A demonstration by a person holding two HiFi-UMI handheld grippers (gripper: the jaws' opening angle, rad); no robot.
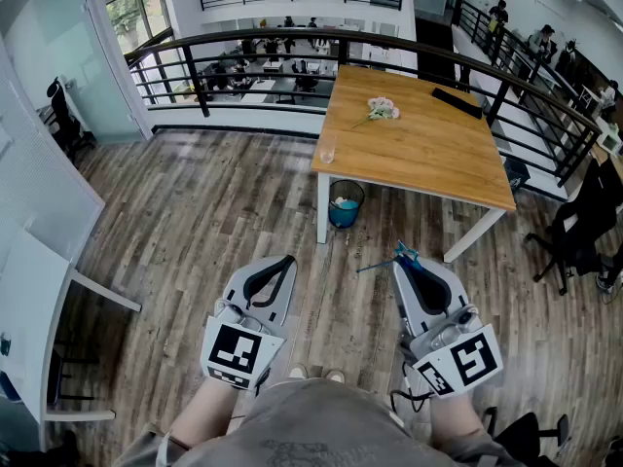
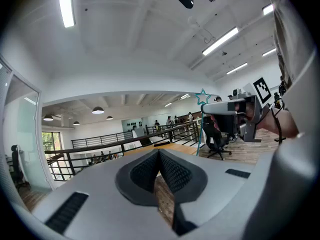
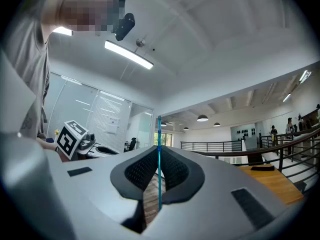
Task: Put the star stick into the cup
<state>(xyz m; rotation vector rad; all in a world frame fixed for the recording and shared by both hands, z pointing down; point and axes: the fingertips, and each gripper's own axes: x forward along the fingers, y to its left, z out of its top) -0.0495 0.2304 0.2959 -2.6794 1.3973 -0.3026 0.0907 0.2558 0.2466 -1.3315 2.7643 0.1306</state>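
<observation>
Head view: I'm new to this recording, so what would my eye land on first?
The thin teal star-tipped stick clamped in the right gripper, low at centre-right over the wood floor. Beyond it stands the square wooden table, with a clear cup at its near-left corner.

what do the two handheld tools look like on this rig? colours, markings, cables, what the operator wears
The left tool and right tool match. Each has a light grey shell tapering to a point, and black textured pads line the jaws. Each has a white cube with black square markers at the back: left cube, right cube. A thin black cable loops beneath the right one. The person wears a grey shirt.
</observation>
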